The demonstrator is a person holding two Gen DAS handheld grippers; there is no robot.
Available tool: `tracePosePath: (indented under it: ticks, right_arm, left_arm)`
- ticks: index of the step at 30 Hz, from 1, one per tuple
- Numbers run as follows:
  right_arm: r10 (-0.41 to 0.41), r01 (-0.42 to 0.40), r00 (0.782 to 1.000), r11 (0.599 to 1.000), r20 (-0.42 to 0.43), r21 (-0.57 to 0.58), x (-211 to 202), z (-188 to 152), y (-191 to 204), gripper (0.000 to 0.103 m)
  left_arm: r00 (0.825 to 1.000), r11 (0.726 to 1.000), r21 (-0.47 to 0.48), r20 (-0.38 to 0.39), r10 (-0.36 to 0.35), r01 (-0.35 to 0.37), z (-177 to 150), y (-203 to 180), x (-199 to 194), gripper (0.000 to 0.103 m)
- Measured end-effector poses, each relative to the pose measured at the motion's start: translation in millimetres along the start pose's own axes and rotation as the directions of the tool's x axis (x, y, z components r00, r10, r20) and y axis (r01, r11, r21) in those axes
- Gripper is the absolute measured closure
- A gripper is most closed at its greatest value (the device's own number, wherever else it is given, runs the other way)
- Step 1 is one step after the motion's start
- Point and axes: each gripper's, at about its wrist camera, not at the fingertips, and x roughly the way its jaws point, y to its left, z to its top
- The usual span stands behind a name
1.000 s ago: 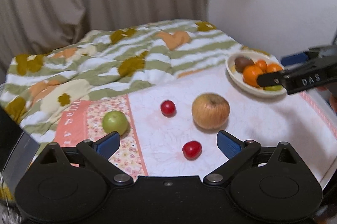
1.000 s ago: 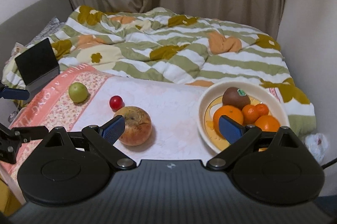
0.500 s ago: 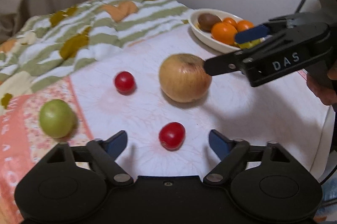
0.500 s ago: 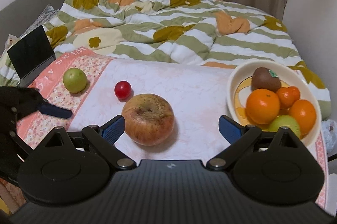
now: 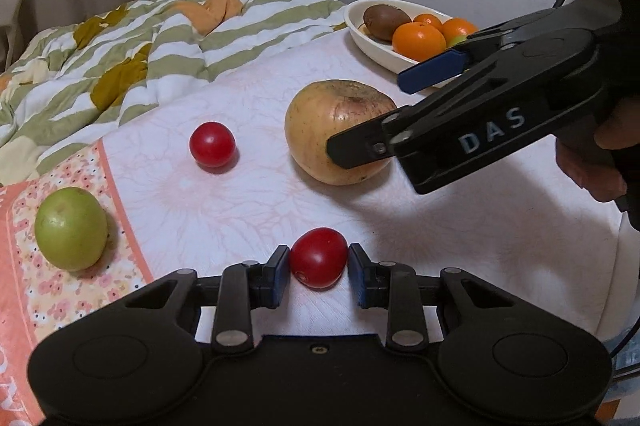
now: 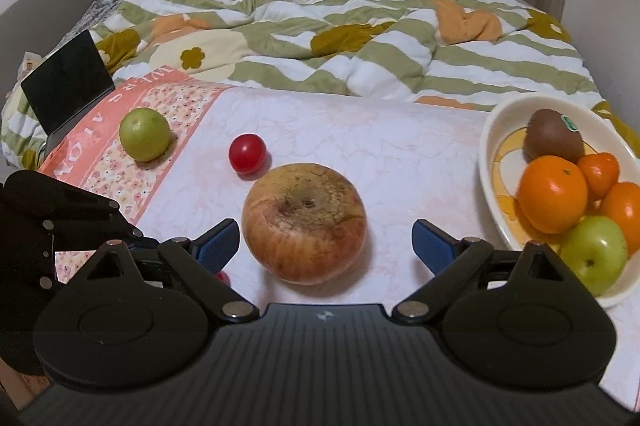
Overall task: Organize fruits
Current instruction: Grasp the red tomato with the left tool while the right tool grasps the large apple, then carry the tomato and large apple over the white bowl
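Note:
My left gripper [image 5: 318, 270] has closed its blue pads on a small red tomato [image 5: 319, 257] that rests on the white cloth. My right gripper [image 6: 326, 240] is open around a large yellow-red apple [image 6: 305, 222], one finger on each side, not touching; it also shows in the left wrist view [image 5: 420, 105] over the apple [image 5: 332, 129]. A second red tomato [image 6: 247, 153] and a green fruit [image 6: 145, 133] lie farther left. A white bowl [image 6: 490, 153] at the right holds a kiwi, oranges and a green apple.
A rumpled striped quilt [image 6: 340, 25] covers the bed behind the cloth. A dark tablet [image 6: 66, 85] stands at the left edge. A floral pink strip [image 5: 72, 286] borders the cloth on the left. A wall and curtains stand behind.
My left gripper moved forward and closed its fingers on the near tomato. My right gripper moved forward and down so that its open fingers flank the apple.

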Motion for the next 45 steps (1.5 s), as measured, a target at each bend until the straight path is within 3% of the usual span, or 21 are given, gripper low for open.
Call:
tracePosePath:
  ticks: [14,18,19,27,45]
  right_arm:
    - [0.055,-0.056,0.998,0.998,-0.028,-0.037,22.3,6.0,8.7,0.0]
    - [0.047,-0.049,0.998,0.997,-0.038,-0.058,27.0,6.9,12.3,0.007]
    - [0.039,-0.041,0.999,0.997,-0.039,-0.06,28.0,7.0,12.7,0.013]
    - [0.011,-0.014,0.999,0.998,-0.046,-0.059,25.7,8.7,12.1,0.014]
    - [-0.051,0.047,0.997,0.997,0.056,0.059,-66.9,-2.1,5.8,0.014]
  left_arm:
    - [0.999,0.998,-0.048,-0.002,0.047,-0.047,-6.6,7.2,-7.5,0.069]
    - [0.998,0.995,-0.071,-0.003,0.063,-0.063,-11.0,12.2,-12.1,0.069]
    - [0.998,0.995,-0.078,-0.003,0.066,-0.066,-12.3,12.4,-13.4,0.069]
    - [0.996,0.988,-0.129,0.018,0.083,-0.08,-19.0,18.4,-30.7,0.069]
    - [0.985,0.988,-0.148,0.161,0.058,-0.035,4.9,-1.1,-78.9,0.069]
